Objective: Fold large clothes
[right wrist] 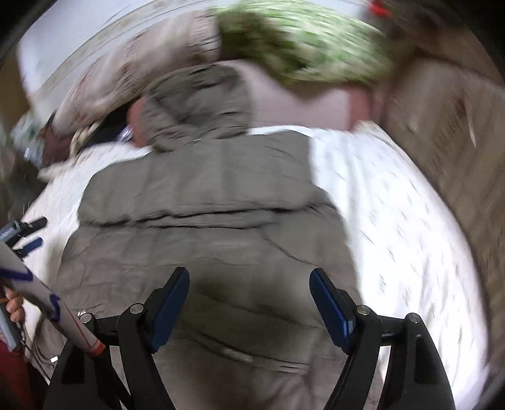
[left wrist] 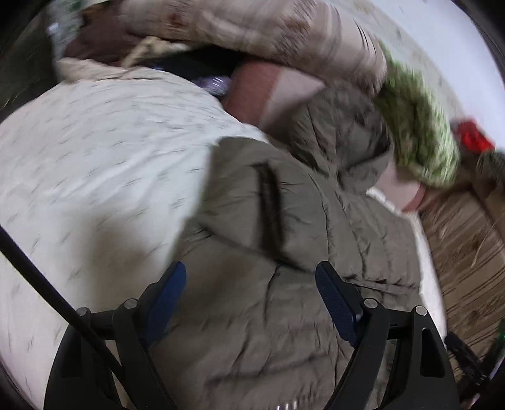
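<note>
In the left wrist view the left gripper hangs just above the jacket, its two blue-padded fingers spread wide with nothing pinched between them. A thin black cable runs diagonally past its left side. In the right wrist view the right gripper also sits over the jacket with its jaws spread wide and only fabric showing below the gap, not gripped. At the left edge of that view the other gripper appears small, over the sheet beside the jacket, and a hand grips a white handle with blue markings. The jacket is a grey-brown quilted puffer, lying spread on a white bed sheet with small dark flecks; a dark slit pocket shows on the part nearest the left gripper, and in the right wrist view a fold line crosses its middle. Its far end rises into a rumpled hood or collar. Beyond it lie a pink pillow and a green-and-white patterned cloth, with a beige blanket heaped further back. Both views are blurred. To the right of the bed, wooden flooring shows, with something red further off.
</note>
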`<state>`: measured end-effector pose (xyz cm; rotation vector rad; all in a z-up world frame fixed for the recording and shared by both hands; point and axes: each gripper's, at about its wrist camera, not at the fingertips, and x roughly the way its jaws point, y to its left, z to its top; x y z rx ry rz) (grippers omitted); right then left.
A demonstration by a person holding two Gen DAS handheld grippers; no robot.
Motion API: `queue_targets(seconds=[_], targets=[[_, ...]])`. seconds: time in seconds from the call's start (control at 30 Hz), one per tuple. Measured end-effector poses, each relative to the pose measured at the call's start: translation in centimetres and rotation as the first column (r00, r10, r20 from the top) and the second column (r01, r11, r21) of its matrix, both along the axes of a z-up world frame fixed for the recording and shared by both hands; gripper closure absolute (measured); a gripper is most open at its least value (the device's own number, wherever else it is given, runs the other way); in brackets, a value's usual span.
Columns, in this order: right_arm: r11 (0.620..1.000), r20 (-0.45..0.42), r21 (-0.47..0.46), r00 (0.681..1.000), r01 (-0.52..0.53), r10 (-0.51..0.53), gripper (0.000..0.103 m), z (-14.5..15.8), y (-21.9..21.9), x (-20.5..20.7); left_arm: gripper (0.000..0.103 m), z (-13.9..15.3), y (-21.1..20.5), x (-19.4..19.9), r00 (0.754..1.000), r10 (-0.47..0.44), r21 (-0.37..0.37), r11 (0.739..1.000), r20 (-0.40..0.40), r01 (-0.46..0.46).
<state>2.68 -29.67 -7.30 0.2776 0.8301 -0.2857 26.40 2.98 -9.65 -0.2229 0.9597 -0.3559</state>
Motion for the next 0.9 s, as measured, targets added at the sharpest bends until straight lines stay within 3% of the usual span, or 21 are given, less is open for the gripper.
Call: queue_targets(seconds=[0.1,0.17,0.2,0.27,0.37,0.47,0.57,0.7,0.8,0.9], targets=[[0.996,0.018,0.071,0.998,0.057,-0.058,0.020,-1.1,-2.4,-1.0,0.023,-1.8,-4.2,3.2,0.997,-0.069,0.080,0.994,-0.047,0.073],[0.993,0.021,0.099,0.997,0.067,-0.069,0.020,-1.6,-3.0,-0.9,0.060,-2.8,-6.2,4.8,0.993,-0.089,0.151,0.983,-0.078,0.100],[0.991,0.024,0.111,0.997,0.069,-0.072,0.020,-1.9,-3.1,-0.9,0.069,-3.0,-7.1,5.6,0.990,-0.105,0.175,0.977,-0.098,0.122],[0.991,0.027,0.122,0.998,0.061,-0.065,0.020,-2.0,-3.5,-0.6,0.073,-2.5,-8.0,6.8,0.993,-0.085,0.221,0.970,-0.084,0.102],[0.993,0.044,0.103,0.998,0.048,-0.053,0.020,-1.7,-4.0,0.1,0.075,-1.6,-9.0,8.7,0.997,-0.056,0.297,0.953,-0.047,0.067],[0.996,0.060,0.074,0.997,0.045,-0.049,0.020,-1.1,-4.3,2.4,0.074,-2.6,-9.0,9.7,0.996,-0.036,0.294,0.954,-0.083,0.059],[0.995,0.055,0.083,0.997,0.056,-0.061,0.020,-1.2,-4.4,5.0,0.070,-3.8,-8.8,9.0,0.997,-0.043,0.306,0.950,-0.069,0.062],[0.983,0.035,0.169,0.996,0.069,-0.076,0.020,-1.8,-4.5,6.8,0.057,-2.4,-7.9,6.4,0.998,-0.041,0.341,0.938,-0.048,0.055],[0.987,0.049,0.151,0.997,0.046,-0.054,0.020,-1.2,-3.5,5.3,0.057,0.1,-5.4,2.7,1.000,-0.016,0.315,0.949,0.006,0.013],[0.991,0.045,0.124,0.997,0.050,-0.056,0.020,-0.6,-3.0,2.7,0.049,2.9,-1.8,-1.7,0.995,0.025,0.302,0.952,0.094,-0.052]])
